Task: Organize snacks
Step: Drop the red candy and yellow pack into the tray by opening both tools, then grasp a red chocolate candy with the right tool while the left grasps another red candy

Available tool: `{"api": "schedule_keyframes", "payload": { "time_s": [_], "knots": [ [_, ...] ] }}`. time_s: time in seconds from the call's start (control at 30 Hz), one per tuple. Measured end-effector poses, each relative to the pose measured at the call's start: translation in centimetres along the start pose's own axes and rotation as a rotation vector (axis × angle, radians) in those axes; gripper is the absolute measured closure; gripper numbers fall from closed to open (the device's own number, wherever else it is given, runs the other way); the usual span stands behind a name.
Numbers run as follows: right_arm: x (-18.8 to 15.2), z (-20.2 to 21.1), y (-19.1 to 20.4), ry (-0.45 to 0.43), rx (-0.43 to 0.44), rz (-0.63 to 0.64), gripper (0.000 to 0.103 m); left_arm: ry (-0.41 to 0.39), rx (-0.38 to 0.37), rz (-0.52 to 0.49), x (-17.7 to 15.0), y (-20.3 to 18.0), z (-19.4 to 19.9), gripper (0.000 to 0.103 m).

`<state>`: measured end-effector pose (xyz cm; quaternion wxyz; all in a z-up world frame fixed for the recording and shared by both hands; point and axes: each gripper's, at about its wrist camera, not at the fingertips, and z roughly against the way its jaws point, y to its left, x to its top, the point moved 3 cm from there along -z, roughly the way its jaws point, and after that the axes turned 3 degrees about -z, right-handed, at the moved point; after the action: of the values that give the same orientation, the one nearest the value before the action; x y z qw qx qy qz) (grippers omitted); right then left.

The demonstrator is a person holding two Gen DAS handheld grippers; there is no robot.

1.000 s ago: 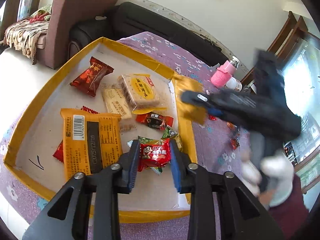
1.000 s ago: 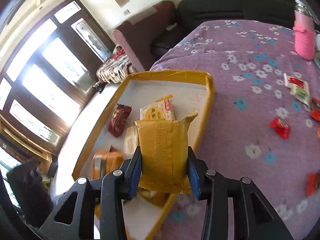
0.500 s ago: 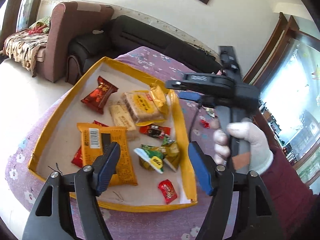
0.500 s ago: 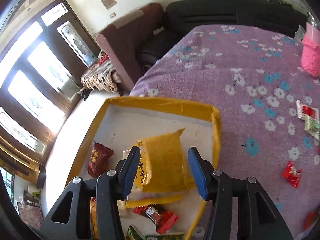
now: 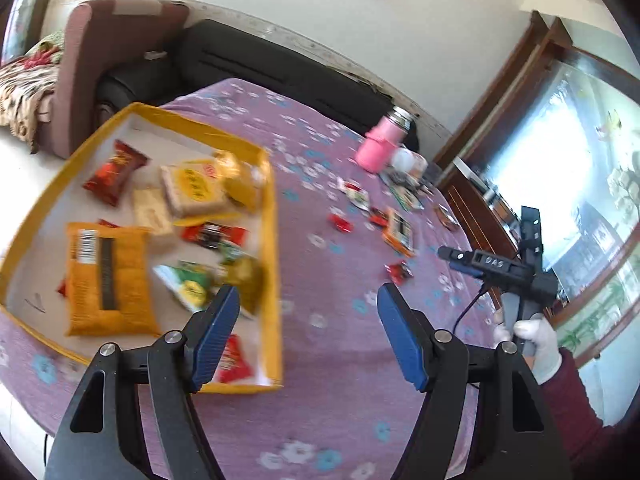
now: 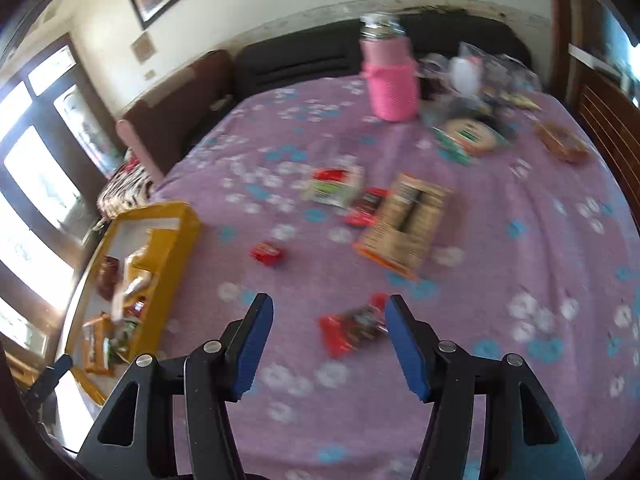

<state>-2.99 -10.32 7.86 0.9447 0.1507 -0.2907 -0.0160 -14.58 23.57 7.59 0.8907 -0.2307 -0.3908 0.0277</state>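
A yellow-rimmed box (image 5: pixel 272 240) on the purple flowered cloth holds several snack packs, among them a large orange pack (image 5: pixel 108 276) and a small red pack (image 5: pixel 234 360). My left gripper (image 5: pixel 308 336) is open and empty, over the cloth at the box's right rim. My right gripper (image 6: pixel 328 344) is open and empty, low over a red snack pack (image 6: pixel 352 328) on the cloth. An orange cracker pack (image 6: pixel 404 228), a small red candy (image 6: pixel 268 254) and a white-green pack (image 6: pixel 332 188) lie loose further off. The box also shows at the left of the right wrist view (image 6: pixel 168 256).
A pink bottle (image 6: pixel 392 80) stands at the far side of the table with a plastic bag (image 6: pixel 480 76) and round tins (image 6: pixel 468 134) beside it. A dark sofa (image 5: pixel 240 64) and an armchair (image 5: pixel 104 40) lie beyond. A wooden chair (image 6: pixel 608 96) stands at the right edge.
My left gripper opened, dropped its red pack into the box and swung right. My right gripper released the yellow pack into the box and moved right over the loose snacks.
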Motion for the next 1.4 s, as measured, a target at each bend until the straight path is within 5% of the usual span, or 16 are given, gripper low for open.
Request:
{"api": "schedule_keyframes", "payload": {
  "time_s": [0.3, 0.5, 0.53, 0.6, 0.63, 0.93, 1.13, 1.23, 1.27, 1.4],
  "knots": [
    [-2.5, -5.9, -1.1, 0.105, 0.072, -0.081, 0.042, 0.037, 0.022, -0.051, -0.3, -4.0, -1.1, 0.032],
    [-1.1, -8.2, -0.7, 0.056, 0.045, -0.133, 0.042, 0.047, 0.079, -0.073, 0.9, -4.4, -3.0, 0.032],
    [-0.8, -8.5, -0.3, 0.051, 0.022, -0.107, 0.045, 0.059, 0.093, -0.085, 1.2, -4.6, -4.0, 0.032],
    [-0.9, -8.7, 0.2, 0.034, -0.042, -0.053, 0.073, 0.072, 0.108, -0.102, 1.7, -5.0, -5.8, 0.032],
    [-0.9, -8.9, 0.4, 0.017, -0.052, -0.023, 0.076, 0.078, 0.108, -0.105, 1.9, -5.1, -6.5, 0.032],
    [-0.6, -9.0, -1.8, -0.025, 0.145, -0.079, 0.077, 0.154, 0.118, -0.143, 5.6, -6.9, -17.4, 0.032],
    [-0.4, -9.3, -2.5, -0.003, 0.199, -0.134, 0.076, 0.181, 0.211, -0.232, 6.6, -7.3, -24.0, 0.033],
    [-0.3, -9.5, -2.6, 0.000, 0.207, -0.152, 0.076, 0.219, 0.221, -0.269, 6.4, -7.4, -26.1, 0.053],
    [-0.2, -9.5, -2.6, 0.002, 0.209, -0.157, 0.076, 0.241, 0.226, -0.288, 6.0, -7.5, -26.8, 0.071],
    [-0.1, -9.7, -2.7, 0.002, 0.212, -0.173, 0.076, 0.232, 0.256, -0.369, 5.2, -8.2, -27.2, 0.080]
  ]
}}
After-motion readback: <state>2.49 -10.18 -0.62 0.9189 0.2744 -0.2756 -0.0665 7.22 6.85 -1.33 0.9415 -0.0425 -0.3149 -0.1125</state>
